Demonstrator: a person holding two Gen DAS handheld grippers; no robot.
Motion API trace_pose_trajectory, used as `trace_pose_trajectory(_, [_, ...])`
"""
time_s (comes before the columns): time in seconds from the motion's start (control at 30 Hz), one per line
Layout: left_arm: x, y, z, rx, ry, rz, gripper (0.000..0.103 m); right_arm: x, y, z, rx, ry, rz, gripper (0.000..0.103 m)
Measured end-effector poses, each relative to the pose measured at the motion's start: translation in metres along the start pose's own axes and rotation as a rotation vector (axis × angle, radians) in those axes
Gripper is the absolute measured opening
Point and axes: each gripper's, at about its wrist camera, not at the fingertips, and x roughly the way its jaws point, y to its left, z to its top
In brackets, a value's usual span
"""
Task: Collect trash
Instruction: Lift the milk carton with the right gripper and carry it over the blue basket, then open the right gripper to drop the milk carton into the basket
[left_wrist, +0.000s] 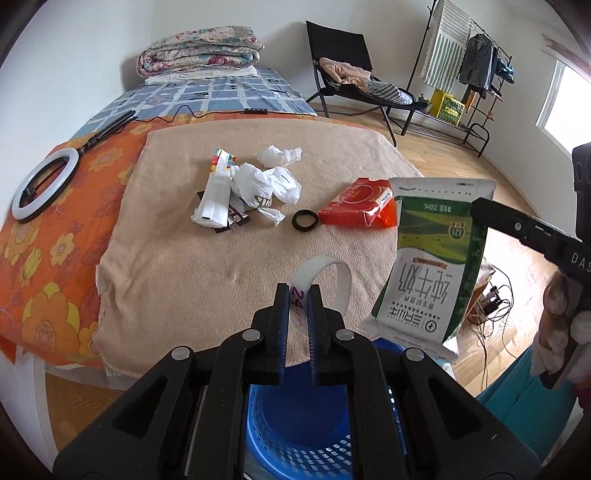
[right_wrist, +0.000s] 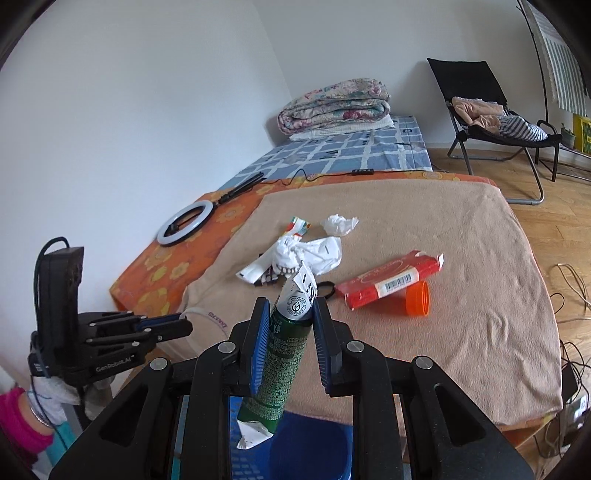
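The milk carton is a flattened green-and-white paper pack, creased, with printed script, hanging upside down over the blue basket. The right gripper is clamped on its upper end. The basket is perforated plastic, round inside. The left gripper pinches a white strap, a smooth curved band with purple writing, at the basket's rim. Beyond, on the bed's fuzzy beige blanket, lie crumpled white bags, a crumpled tissue, a glossy red pack, a black ring and an orange cup lying on its side.
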Motion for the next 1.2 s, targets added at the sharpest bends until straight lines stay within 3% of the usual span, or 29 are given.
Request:
trace_pose_trajectory(0.6, [0.030,-0.017,-0.090,-0.007,0.171,-0.007,0.007,0.014,0.009,-0.090,-0.019,0.186,-0.019,0.022])
trace_pose_trajectory(1.2, [0.066,-0.013,-0.119,-0.010,0.302,0.030,0.008,0.041,0.002,-0.118,-0.012,0.304,-0.035,0.023])
